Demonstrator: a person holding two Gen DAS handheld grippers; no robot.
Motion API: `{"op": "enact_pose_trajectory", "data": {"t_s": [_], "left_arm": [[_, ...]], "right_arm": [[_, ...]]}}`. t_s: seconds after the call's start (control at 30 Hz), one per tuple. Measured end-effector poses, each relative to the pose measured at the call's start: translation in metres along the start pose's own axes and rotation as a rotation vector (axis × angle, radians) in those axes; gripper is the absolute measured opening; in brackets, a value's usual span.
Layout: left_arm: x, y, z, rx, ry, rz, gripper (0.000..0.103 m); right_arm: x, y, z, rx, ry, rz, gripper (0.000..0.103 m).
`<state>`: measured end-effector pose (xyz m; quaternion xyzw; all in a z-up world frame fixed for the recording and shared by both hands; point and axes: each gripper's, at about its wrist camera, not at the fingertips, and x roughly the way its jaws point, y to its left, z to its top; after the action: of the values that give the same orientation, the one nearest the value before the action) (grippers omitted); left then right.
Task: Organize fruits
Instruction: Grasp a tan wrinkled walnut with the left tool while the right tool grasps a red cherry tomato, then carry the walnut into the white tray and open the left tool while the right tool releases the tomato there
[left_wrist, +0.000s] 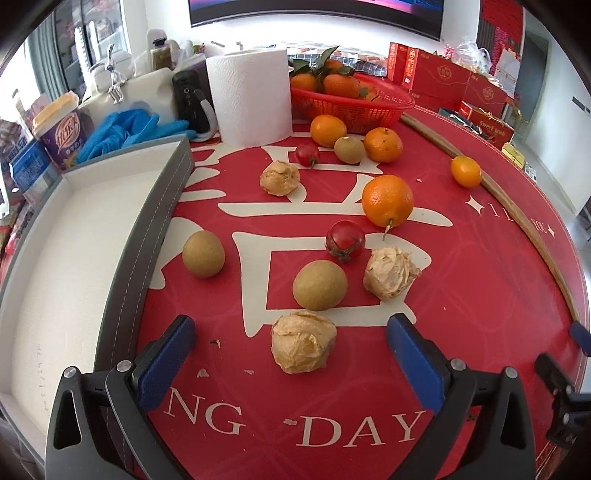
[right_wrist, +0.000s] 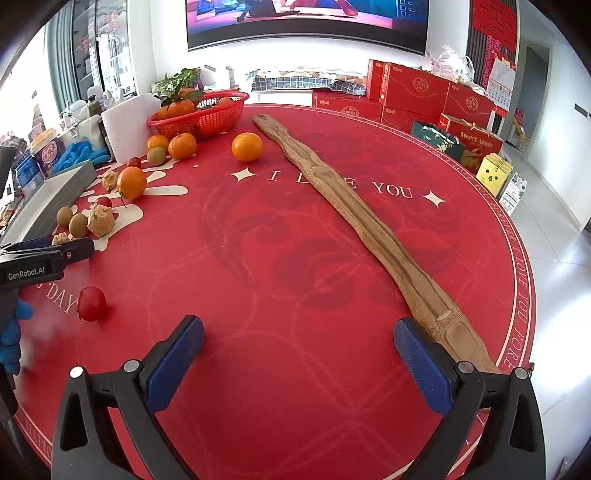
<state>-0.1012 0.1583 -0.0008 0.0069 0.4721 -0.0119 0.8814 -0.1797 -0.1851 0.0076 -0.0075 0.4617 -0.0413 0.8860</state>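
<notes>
Tan husked fruit (left_wrist: 303, 341): straight ahead between the left gripper (left_wrist: 290, 358)'s spread fingers, near the mat's printed edge.
Right gripper (right_wrist: 298, 360): spread, empty, farther off.
Tray (left_wrist: 147, 229): at left.

Paper towel roll (left_wrist: 248, 98), blue gloves (left_wrist: 125, 129), long wooden board (right_wrist: 369, 229) across red tablecloth (right_wrist: 295, 295)

The round table cover (right_wrist: 295, 258) is deep red with cream letters and star marks. At 12 o'clock stands a red plastic mesh basket (left_wrist: 351, 107). The round oranges (left_wrist: 388, 201) are bright orange, the small tomatoes (left_wrist: 345, 240) red, the smooth round fruits (left_wrist: 319, 285) olive-brown. The gripper pads (left_wrist: 166, 363) are blue.
</notes>
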Motion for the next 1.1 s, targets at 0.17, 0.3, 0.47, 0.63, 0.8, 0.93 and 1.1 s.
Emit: {"op": "enact_pose_trajectory", "data": {"t_s": [0.17,0.3,0.47,0.63,0.8,0.93,1.1], "left_arm": [[-0.009,-0.005,-0.003,0.021,-0.025,-0.019,0.077],[-0.015,-0.004,-0.004,0.027,-0.035,-0.022,0.033],[-0.021,0.007,-0.010,-0.002,-0.037,-0.048,0.028],[-0.034,0.015,-0.017,-0.019,-0.056,-0.072,0.028],[-0.057,0.018,-0.017,-0.014,-0.113,-0.108,0.028],[-0.073,0.028,-0.016,-0.026,-0.155,-0.125,0.028],[-0.091,0.056,-0.015,-0.051,-0.218,-0.102,0.028]], "right_arm": [[-0.015,0.027,0.002,-0.056,-0.029,0.181,0.103],[-0.017,0.065,0.006,-0.166,-0.028,0.244,0.103],[0.000,0.100,0.012,-0.262,0.003,0.245,0.094],[-0.007,0.115,0.009,-0.302,-0.015,0.226,0.039],[0.000,0.099,0.018,-0.212,0.022,0.288,0.026],[0.002,0.077,0.024,-0.086,0.065,0.373,0.026],[0.000,0.068,0.026,-0.012,0.084,0.396,0.026]]}}
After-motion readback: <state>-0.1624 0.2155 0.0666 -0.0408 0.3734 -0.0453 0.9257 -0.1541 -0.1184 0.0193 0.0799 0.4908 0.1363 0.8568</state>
